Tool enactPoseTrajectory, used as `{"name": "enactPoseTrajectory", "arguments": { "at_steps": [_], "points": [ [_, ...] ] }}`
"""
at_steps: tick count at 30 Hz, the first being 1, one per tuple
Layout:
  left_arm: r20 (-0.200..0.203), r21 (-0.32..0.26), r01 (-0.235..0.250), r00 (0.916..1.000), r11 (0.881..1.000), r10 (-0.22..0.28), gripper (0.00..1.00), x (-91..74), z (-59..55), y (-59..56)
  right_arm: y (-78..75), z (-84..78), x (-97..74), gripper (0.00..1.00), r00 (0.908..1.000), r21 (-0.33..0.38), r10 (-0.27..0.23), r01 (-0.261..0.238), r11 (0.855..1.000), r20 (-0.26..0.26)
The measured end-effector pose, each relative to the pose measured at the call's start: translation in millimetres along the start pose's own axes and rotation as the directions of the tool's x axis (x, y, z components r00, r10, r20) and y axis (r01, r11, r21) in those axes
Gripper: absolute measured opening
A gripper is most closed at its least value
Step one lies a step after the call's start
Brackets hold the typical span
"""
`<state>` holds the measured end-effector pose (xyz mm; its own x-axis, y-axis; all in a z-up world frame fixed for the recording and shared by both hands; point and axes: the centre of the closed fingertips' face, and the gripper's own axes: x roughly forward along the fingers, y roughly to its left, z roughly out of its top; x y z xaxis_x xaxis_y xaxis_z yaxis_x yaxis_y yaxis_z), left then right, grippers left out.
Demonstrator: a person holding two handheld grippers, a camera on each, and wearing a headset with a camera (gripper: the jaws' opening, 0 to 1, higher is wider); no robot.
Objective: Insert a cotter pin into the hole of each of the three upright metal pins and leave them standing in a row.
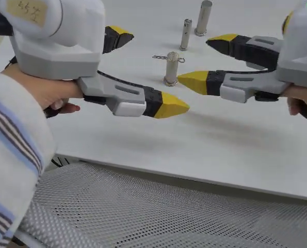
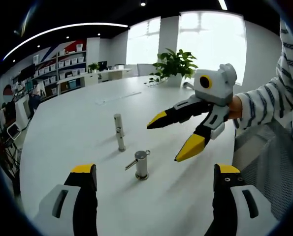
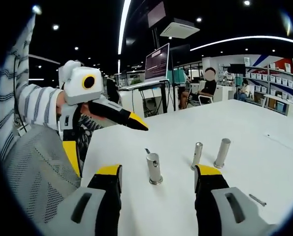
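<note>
Both spread wide and empty: left gripper and right gripper hover over the white table, tips just beside the nearest metal pin, apart from it. A cotter pin sits through its head. The middle pin and far pin stand upright behind in a row. Right gripper view adds a small loose metal piece lying on the table

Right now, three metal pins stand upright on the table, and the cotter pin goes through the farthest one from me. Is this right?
No: the head view shows the cotter pin through the nearest metal pin, not the farthest pin. All three do stand upright on the table.
</note>
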<state>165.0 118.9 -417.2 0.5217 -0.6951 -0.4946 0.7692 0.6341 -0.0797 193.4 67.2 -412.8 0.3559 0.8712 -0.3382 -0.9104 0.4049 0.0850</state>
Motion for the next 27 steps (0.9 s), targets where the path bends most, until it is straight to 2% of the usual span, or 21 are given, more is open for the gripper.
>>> {"name": "enactPoseTrajectory", "arguments": {
  "at_steps": [3,6,8,9,11,13,14,18,19,20,22,27],
  "points": [
    [0.014,-0.003,0.002,0.9999,1.000,-0.002,0.97,2.6,2.7,-0.5,-2.8,8.2,-19.4,0.66,0.9988,0.050,-0.037,0.035,0.998,0.031],
    [0.021,-0.006,0.008,0.9998,1.000,-0.007,0.96,5.8,5.2,-0.8,-2.9,11.5,-35.0,0.73,0.9966,0.143,-0.068,0.061,0.988,0.046],
    [0.024,-0.009,0.009,0.9997,1.000,-0.009,0.96,8.3,6.5,-0.7,-7.6,10.8,-45.3,0.78,0.9938,0.153,-0.099,0.090,0.984,0.051],
    [0.023,-0.009,0.012,0.9997,1.000,-0.012,0.95,12.7,12.3,7.5,-9.2,8.3,-50.6,0.80,0.9917,0.169,-0.120,0.111,0.979,0.045],
    [0.019,-0.009,0.020,0.9996,1.000,-0.019,0.94,18.0,17.3,12.2,-11.6,0.8,-57.1,0.85,0.9887,0.230,-0.148,0.138,0.963,0.024],
    [0.018,-0.006,0.027,0.9995,1.000,-0.027,0.92,22.7,21.4,15.3,-14.9,-7.1,-64.5,0.91,0.9841,0.309,-0.177,0.163,0.937,0.018],
    [0.025,-0.009,0.031,0.9992,0.999,-0.031,0.91,24.3,24.5,16.2,-16.4,-10.8,-67.7,0.92,0.9823,0.323,-0.187,0.174,0.930,0.009],
    [0.044,-0.011,0.037,0.9984,0.999,-0.036,0.90,32.8,39.4,20.8,-14.6,-29.2,-81.1,0.94,0.9748,0.283,-0.213,0.223,0.933,-0.067],
    [0.043,-0.010,0.037,0.9984,0.999,-0.036,0.89,33.8,40.6,21.4,-13.2,-33.3,-84.3,0.95,0.9722,0.288,-0.217,0.233,0.929,-0.089],
    [0.040,-0.012,0.030,0.9988,0.999,-0.029,0.86,36.6,44.5,24.2,-14.2,-41.3,-91.0,0.96,0.9613,0.292,-0.241,0.271,0.918,-0.133],
    [0.024,-0.026,0.017,0.9996,1.000,-0.016,0.83,41.7,48.9,29.1,-17.8,-47.5,-100.7,0.98,0.9495,0.285,-0.272,0.307,0.908,-0.157],
    [-0.015,-0.039,-0.008,0.9999,0.999,0.008,0.76,58.3,54.9,42.1,-13.3,-55.0,-118.6,0.98,0.9382,0.347,-0.296,0.342,0.874,-0.180]
  ]
}}
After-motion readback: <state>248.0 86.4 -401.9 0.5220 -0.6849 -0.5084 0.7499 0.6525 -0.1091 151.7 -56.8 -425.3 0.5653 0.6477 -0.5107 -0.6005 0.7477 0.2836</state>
